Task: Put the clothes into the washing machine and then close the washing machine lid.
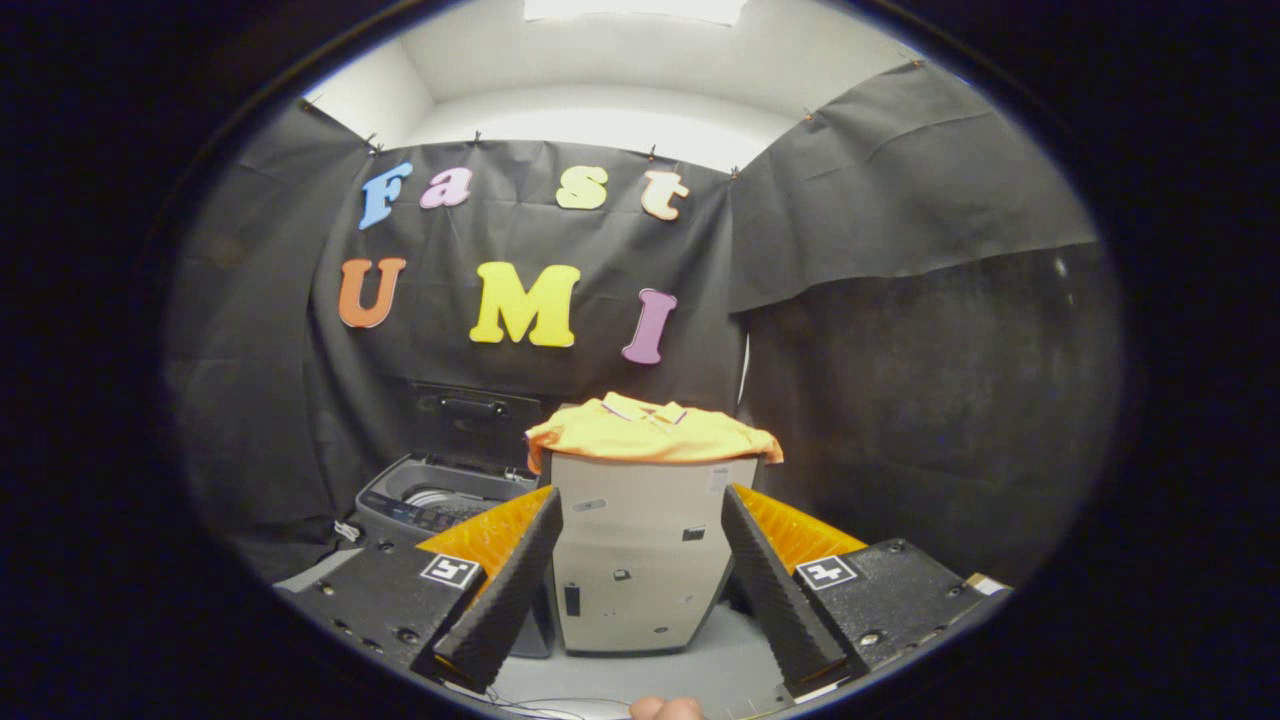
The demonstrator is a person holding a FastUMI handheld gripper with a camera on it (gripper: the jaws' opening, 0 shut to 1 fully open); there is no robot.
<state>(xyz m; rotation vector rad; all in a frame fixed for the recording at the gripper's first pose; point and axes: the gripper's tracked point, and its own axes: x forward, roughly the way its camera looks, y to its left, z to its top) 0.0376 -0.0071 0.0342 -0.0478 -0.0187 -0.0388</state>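
Here, gripper [640, 580]: fingers wide, holding nothing.
Shirt [650, 432]: draped on box [640, 560], awaiting pickup.
Washer [440, 500]: far left, lid up for loading.

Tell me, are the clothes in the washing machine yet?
Not yet. Done: the washing machine already has its lid standing open, off to the side of the box. In hand: nothing; the gripper has its jaws open and empty, aimed at the pale box. Left: picking up the orange shirt lying on top of that box, dropping it into the machine, then closing the lid.
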